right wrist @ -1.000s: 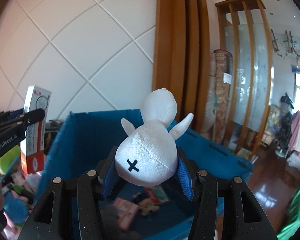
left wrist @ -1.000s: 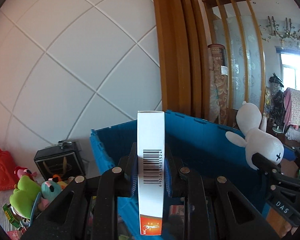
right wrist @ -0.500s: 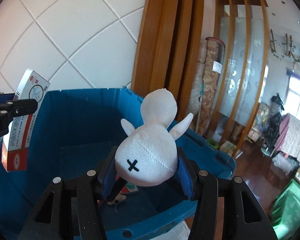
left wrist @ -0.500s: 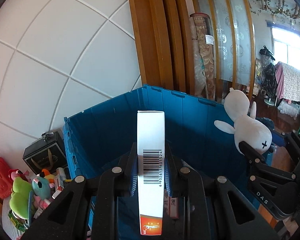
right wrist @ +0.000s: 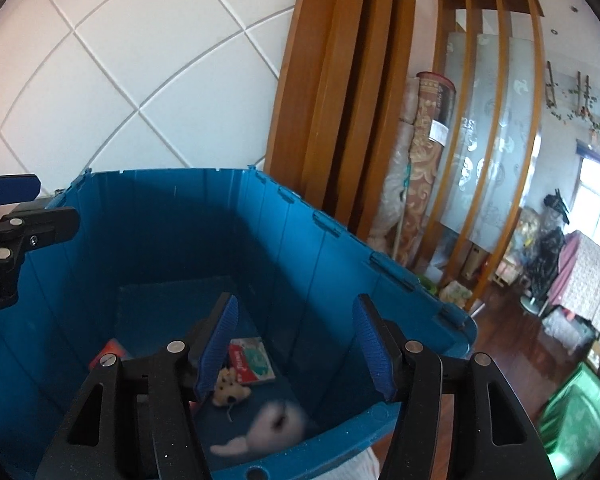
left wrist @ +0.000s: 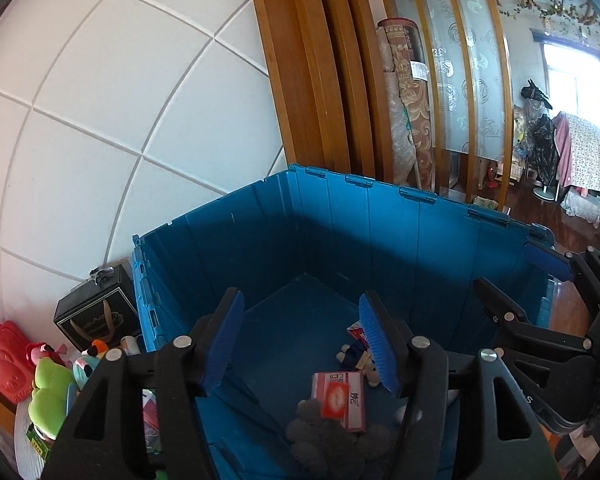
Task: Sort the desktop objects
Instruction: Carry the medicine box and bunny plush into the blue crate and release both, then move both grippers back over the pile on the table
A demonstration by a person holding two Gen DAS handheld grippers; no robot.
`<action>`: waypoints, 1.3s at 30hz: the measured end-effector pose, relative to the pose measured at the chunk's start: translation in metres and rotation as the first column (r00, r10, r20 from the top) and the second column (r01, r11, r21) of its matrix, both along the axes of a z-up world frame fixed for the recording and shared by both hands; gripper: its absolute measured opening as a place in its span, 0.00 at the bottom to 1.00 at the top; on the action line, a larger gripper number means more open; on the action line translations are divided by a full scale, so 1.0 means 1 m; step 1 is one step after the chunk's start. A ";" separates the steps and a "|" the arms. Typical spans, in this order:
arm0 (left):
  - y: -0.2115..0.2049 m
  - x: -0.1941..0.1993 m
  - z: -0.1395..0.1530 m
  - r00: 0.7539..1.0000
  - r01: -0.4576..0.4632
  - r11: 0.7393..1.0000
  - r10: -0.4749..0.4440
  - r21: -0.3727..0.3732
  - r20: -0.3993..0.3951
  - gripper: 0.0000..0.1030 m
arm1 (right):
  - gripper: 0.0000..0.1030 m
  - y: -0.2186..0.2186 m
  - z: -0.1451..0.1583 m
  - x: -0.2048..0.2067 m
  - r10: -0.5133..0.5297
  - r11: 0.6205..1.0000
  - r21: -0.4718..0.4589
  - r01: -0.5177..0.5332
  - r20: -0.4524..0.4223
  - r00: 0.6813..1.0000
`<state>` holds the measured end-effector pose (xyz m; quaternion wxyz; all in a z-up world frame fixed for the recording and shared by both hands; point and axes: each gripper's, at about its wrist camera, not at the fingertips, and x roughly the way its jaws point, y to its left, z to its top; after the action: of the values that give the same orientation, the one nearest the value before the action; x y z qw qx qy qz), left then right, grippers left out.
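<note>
Blue plastic makes up the big crate point(left wrist: 380, 232), and both grippers hang over it with nothing in them. The left gripper point(left wrist: 300, 344) has its jaws spread wide, and so does the right gripper point(right wrist: 296, 344).

Down in the crate, the white plush bunny point(right wrist: 272, 428) looks blurry, so I think it may be falling or just landing near the front wall. A small tan plush dog point(right wrist: 230, 390) lies just beside it, and a little card pack with red and green print point(right wrist: 252, 360) sits behind the dog. From the left wrist view, a pink and red box point(left wrist: 340, 398) rests on the crate floor, touching a grey fuzzy toy point(left wrist: 320, 436).

More things wait outside the crate on the left: a green plush toy point(left wrist: 48, 400), a red plastic bag point(left wrist: 4, 360) and a black gift box point(left wrist: 96, 316).

What could go wrong? The two grippers are near each other, so they could bump if both swing toward the pile at once. A wide jaw could also catch on the crate's rim as it moves away. The plush toys are soft and squishy, so a bad pinch could slip off. The pile is crowded, and grabbing one toy could knock another down.
</note>
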<state>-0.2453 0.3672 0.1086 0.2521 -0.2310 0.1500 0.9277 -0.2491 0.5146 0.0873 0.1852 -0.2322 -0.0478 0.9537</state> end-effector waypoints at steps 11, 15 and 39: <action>-0.012 0.001 0.002 1.000 -0.010 1.000 0.010 0.029 0.016 0.75 | 1.00 -0.009 0.002 0.013 0.009 1.000 0.008 -0.009 0.002 1.000; -0.023 0.003 0.001 0.999 -0.018 0.999 0.017 0.043 0.027 0.76 | 1.00 -0.014 0.003 0.014 0.027 1.000 0.001 -0.027 0.031 0.999; -0.204 0.022 -0.003 0.951 -0.308 0.943 0.309 0.127 0.015 0.76 | 1.00 -0.160 0.031 0.021 0.344 0.938 -0.039 -0.345 -0.030 0.938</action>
<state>-0.2229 0.1635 0.1056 0.1178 -0.2328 0.0530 0.9639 -0.2281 0.3544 0.1181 0.0107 -0.2132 -0.0648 0.9748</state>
